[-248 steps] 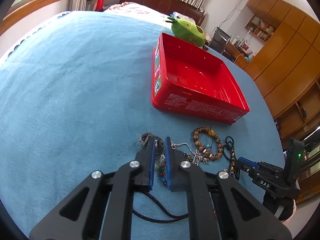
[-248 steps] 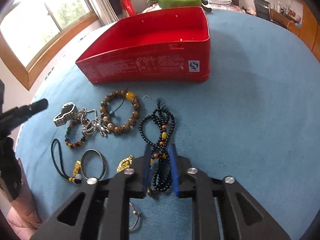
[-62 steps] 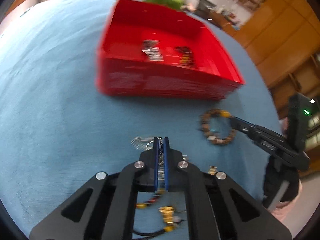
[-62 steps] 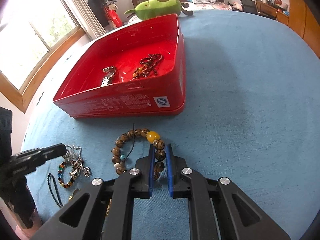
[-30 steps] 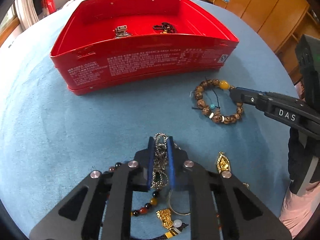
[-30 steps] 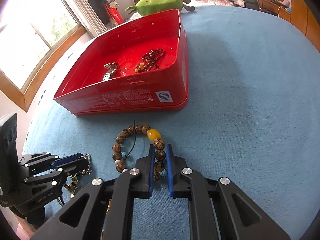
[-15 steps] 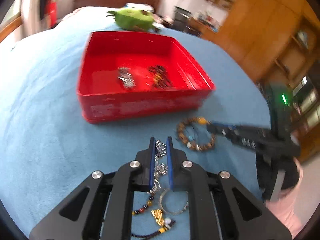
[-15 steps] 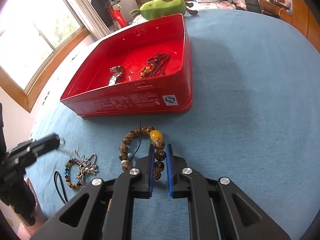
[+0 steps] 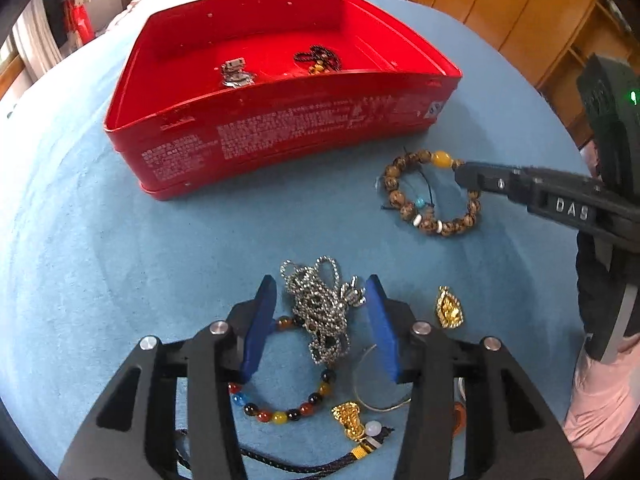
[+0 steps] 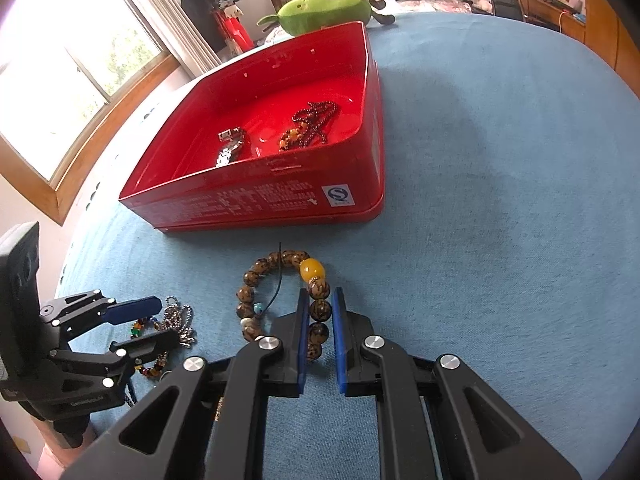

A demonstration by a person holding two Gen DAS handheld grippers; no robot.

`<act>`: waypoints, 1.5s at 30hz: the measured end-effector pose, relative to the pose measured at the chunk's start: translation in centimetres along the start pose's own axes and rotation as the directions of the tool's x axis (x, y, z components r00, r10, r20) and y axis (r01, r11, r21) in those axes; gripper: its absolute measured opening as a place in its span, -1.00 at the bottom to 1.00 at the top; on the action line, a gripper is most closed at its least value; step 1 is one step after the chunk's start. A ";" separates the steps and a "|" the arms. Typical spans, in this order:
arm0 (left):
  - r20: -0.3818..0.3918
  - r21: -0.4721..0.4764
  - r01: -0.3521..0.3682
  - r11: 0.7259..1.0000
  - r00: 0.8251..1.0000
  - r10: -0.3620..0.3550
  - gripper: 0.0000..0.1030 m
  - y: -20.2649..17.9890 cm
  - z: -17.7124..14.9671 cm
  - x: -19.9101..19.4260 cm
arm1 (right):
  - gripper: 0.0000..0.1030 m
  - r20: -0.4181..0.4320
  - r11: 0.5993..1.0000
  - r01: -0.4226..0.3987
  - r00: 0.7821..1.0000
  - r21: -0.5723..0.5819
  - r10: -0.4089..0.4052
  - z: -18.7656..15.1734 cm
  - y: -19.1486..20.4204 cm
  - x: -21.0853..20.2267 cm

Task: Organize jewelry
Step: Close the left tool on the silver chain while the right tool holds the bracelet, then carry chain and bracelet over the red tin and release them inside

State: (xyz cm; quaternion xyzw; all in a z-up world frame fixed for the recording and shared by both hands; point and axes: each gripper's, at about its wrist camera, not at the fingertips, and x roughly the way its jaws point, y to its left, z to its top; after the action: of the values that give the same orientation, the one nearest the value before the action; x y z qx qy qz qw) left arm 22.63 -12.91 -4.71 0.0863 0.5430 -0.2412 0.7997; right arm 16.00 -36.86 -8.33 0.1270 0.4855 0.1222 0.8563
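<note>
Blue cloth [image 9: 100,240] is carrying the jewelry: the left gripper [image 9: 322,304] is spreading wide around a silver chain [image 9: 320,304], while the right gripper [image 10: 320,320] is straddling a wooden bead bracelet [image 10: 280,296], slightly parted, red tin [image 10: 260,200] lying ahead of both

The right hand-held gripper [image 10: 320,332] reaches forward with its blue-padded jaws slightly parted on either side of a brown wooden bead bracelet with one amber bead [image 10: 284,300], which lies on the blue cloth-covered counter [image 10: 500,240]. Whether the pads touch the beads is unclear. Straight ahead stands a red rectangular tin box [image 10: 260,196] holding a silver metal watch band [image 10: 230,146] and a dark red beaded string [image 10: 310,122]. Off to the left, the left hand-held gripper [image 10: 150,322] has its jaws spread around a silver ball chain [image 10: 178,320].
</note>
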 end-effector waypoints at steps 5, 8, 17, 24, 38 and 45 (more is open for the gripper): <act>-0.033 0.108 -0.053 0.993 0.998 0.057 -0.40 -1.6 -0.3 1.5 | -0.79 -0.009 1.000 -0.012 1.000 0.013 0.013 0.1 -0.3 0.3; -0.018 0.144 -0.073 0.987 0.997 0.076 -0.62 -1.8 -0.8 1.6 | -0.79 -0.013 1.000 -0.014 1.000 0.020 0.015 0.1 -0.5 0.4; 0.076 0.022 -0.119 0.993 0.990 0.117 -0.76 -0.2 -0.8 0.1 | -0.79 -0.017 0.999 -0.022 1.000 0.029 0.022 0.1 -0.8 0.5; 0.179 -0.073 -0.067 0.995 0.981 0.079 -0.76 1.8 -0.6 -3.5 | -0.79 0.008 0.997 -0.073 0.997 0.026 0.072 0.0 -0.4 -0.8; 0.198 -0.135 -0.016 0.991 0.979 0.043 -0.76 3.2 -0.7 -4.7 | -0.80 0.027 0.976 -0.216 0.976 -0.010 0.216 -0.4 1.4 -3.4; 0.225 -0.159 0.004 0.987 0.974 0.032 -0.76 3.6 -0.6 -6.3 | -0.80 0.044 0.969 -0.245 0.968 -0.022 0.245 -0.3 2.0 -4.8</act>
State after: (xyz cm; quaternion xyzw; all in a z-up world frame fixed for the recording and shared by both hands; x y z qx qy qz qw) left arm 21.98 -7.72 0.37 -0.0017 0.4647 -0.1999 0.8626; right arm 13.17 -36.55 -3.90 0.1816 0.4450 0.2280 0.8467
